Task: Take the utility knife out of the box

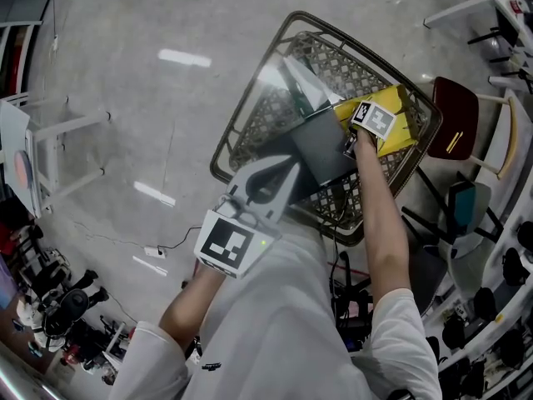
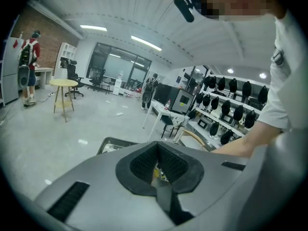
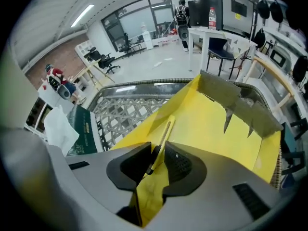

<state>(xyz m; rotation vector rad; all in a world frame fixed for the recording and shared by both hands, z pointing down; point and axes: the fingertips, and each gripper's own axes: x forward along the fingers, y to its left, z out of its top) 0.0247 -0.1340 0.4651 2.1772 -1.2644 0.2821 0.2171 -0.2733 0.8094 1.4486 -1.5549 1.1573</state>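
A yellow box [image 1: 401,117] lies open in a wire basket [image 1: 250,115], at the basket's right end. In the right gripper view its yellow inside [image 3: 216,124] fills the middle, with a torn grey flap [image 3: 240,105] behind. My right gripper [image 3: 158,160] points steeply down into the box. It is shut on a thin yellow utility knife [image 3: 165,131] with a black slider, which stands between the pads. In the head view my right gripper [image 1: 353,142] sits at the box's left edge. My left gripper [image 1: 291,165] is shut on a grey panel of the box [image 1: 321,150]; its jaws [image 2: 158,170] show almost no gap.
A green carton [image 3: 84,129] and white paper [image 3: 57,126] lie at the basket's left end. A dark red chair [image 1: 454,119] stands right of the basket, with black chairs and shelves beyond it. A white table [image 1: 50,140] and a cable [image 1: 154,252] are on the floor at left.
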